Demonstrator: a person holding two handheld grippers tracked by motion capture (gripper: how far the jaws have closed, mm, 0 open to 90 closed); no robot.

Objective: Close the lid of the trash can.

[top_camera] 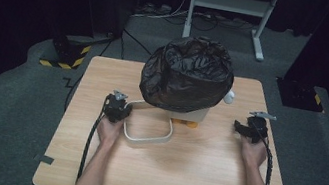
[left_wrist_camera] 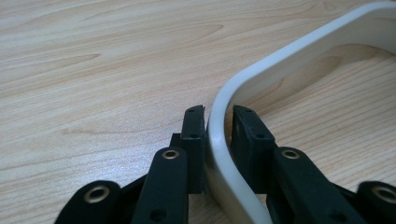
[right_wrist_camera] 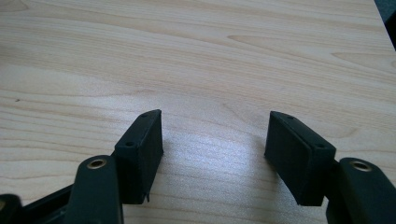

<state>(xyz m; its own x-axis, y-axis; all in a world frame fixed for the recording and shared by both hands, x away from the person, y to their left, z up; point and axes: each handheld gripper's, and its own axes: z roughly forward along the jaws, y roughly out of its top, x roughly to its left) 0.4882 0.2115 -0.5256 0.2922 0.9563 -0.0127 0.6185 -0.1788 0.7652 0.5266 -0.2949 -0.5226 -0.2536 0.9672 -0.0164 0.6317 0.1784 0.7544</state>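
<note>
Handle caught at its left bend

Handle [left_wrist_camera: 285, 70], a white loop, lies flat on the surface [top_camera: 188, 177] in front of the bin, which is capped by a black bag [top_camera: 188, 73]. Left tool [left_wrist_camera: 218, 114] straddles the loop's near-left bend, its jaws narrowed around the strip; the left pad touches, the right shows a sliver of gap, so the grip looks not yet firm. To do this well, I'd close fully before lifting, keep the strip centred in the pads, and raise it slowly. Right tool [right_wrist_camera: 215, 135] rests well apart near the right edge, jaws wide and empty.
</note>
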